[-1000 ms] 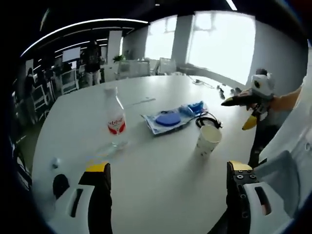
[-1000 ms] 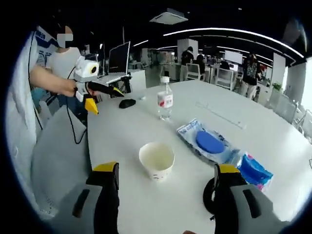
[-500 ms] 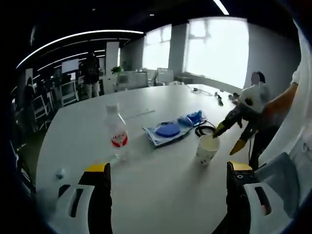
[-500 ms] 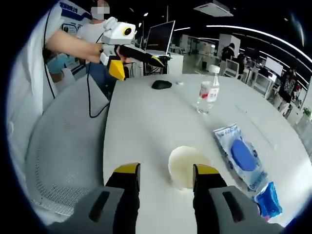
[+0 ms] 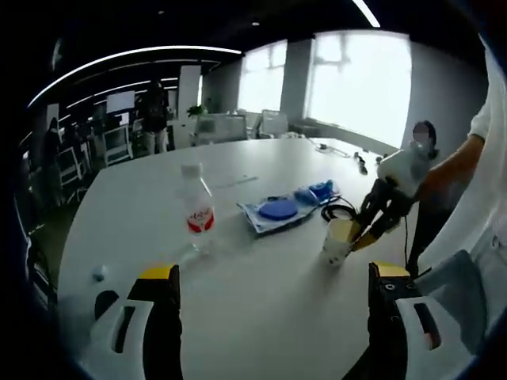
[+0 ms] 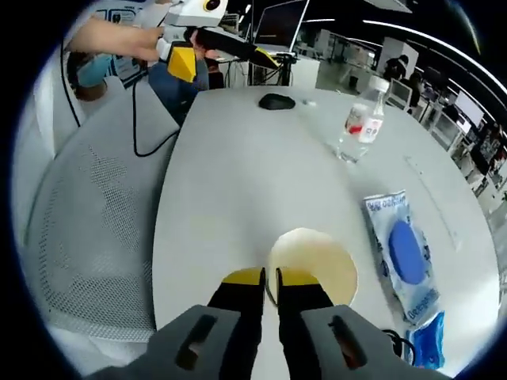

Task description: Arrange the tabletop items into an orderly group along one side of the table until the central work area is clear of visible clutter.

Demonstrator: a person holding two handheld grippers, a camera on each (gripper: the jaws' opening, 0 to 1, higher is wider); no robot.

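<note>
A cream paper cup (image 6: 317, 261) stands near the table's edge, and my right gripper (image 6: 271, 279) is shut on its near rim, one jaw inside and one outside. In the left gripper view the same cup (image 5: 336, 244) shows with the right gripper (image 5: 358, 233) reaching down onto it. My left gripper (image 5: 273, 277) hangs open over the table with nothing between its jaws; it also appears far off as the left gripper (image 6: 226, 55). A water bottle (image 5: 198, 218) with a red label stands upright, and a flat blue packet (image 5: 277, 212) lies beside a smaller blue pack (image 5: 321, 190).
A black mouse (image 6: 277, 100) lies near the far table edge, beyond the bottle (image 6: 360, 123). A black cable coil (image 5: 337, 210) lies behind the cup. A grey mesh chair (image 6: 87, 222) stands against the table's side. Office desks and people fill the background.
My right gripper has come down over the cup and its jaws have gone from half apart to pinched on the rim. The left gripper has barely moved.
</note>
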